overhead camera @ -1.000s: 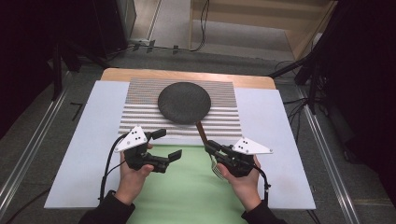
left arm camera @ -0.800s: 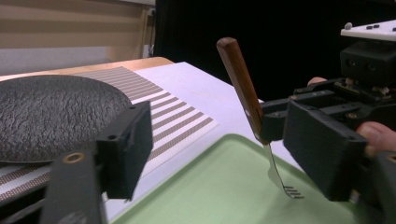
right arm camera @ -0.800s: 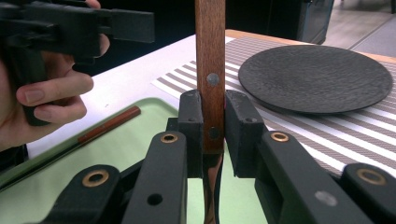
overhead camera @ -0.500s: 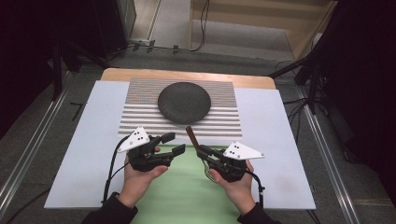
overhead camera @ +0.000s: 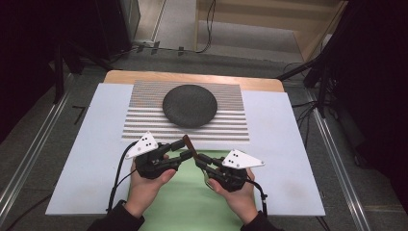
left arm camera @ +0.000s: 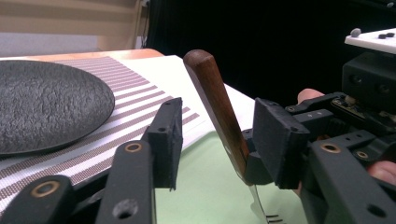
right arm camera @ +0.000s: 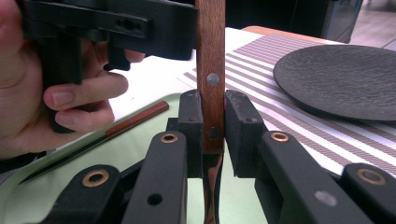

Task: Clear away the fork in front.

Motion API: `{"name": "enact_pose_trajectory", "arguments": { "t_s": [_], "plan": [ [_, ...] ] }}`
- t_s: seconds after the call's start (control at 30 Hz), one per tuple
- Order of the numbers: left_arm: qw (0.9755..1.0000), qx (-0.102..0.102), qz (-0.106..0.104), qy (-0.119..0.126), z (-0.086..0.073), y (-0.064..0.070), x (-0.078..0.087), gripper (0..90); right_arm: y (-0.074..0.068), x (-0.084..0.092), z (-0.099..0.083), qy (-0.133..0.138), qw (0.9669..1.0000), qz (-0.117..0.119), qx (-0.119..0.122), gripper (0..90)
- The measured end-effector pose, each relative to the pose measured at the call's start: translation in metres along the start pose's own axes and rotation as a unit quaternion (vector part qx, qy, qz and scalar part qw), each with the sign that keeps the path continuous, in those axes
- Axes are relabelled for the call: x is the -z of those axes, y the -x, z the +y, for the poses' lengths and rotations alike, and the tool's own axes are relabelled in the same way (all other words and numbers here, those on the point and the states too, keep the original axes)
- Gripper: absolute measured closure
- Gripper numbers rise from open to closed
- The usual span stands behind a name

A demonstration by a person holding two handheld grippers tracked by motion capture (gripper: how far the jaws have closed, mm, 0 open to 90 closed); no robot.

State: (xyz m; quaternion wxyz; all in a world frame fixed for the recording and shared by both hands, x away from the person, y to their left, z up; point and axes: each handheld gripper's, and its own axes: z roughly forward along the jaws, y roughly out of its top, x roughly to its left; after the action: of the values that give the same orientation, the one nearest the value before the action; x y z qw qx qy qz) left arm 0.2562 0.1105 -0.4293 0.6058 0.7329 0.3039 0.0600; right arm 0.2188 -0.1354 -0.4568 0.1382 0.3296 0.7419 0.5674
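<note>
A fork with a brown wooden handle (overhead camera: pixel 189 144) stands tilted, tines down, over the green mat (overhead camera: pixel 192 207). My right gripper (right arm camera: pixel 214 130) is shut on the lower part of the handle (right arm camera: pixel 210 56), just above the metal neck. My left gripper (left arm camera: pixel 220 137) reaches in from the left. Its jaws have just been closing, and the handle's upper end (left arm camera: pixel 212 93) stands between them with a gap on each side. In the high view the left gripper (overhead camera: pixel 184 150) and the right gripper (overhead camera: pixel 199 162) meet tip to tip at the fork.
A dark round plate (overhead camera: pixel 189 106) lies on a striped placemat (overhead camera: pixel 144 122) just beyond the grippers. A wooden-handled knife (right arm camera: pixel 126 122) lies on the green mat under the left hand. A white board (overhead camera: pixel 288 159) covers the table.
The right gripper has carried the fork left toward the left gripper, and the handle now stands up between the left jaws. The left jaws have narrowed around it.
</note>
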Motion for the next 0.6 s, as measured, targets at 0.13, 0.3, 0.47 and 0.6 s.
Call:
{"name": "enact_pose_trajectory", "arguments": {
  "t_s": [0.13,0.3,0.47,0.6],
  "plan": [
    [0.9999,0.011,-0.005,-0.004,-0.0009,-0.0011,-0.0009,59.3,-0.0039,-0.0021,-0.0003,-0.002,1.0,0.002,0.006,76.2],
    [0.9996,0.023,-0.013,-0.005,-0.0012,-0.0008,-0.0013,64.3,-0.0081,-0.0037,-0.0008,-0.005,0.9999,0.002,0.015,76.2],
    [0.9982,0.038,-0.046,0.005,-0.001,-0.0043,0.0024,77.9,-0.0103,-0.0059,-0.0024,0.003,0.9996,0.021,0.017,82.5],
    [0.9976,0.043,-0.052,0.016,0.0006,-0.0095,0.0084,79.2,-0.0057,-0.0056,-0.0029,0.025,0.9992,0.028,0.016,59.7]
  ]
}}
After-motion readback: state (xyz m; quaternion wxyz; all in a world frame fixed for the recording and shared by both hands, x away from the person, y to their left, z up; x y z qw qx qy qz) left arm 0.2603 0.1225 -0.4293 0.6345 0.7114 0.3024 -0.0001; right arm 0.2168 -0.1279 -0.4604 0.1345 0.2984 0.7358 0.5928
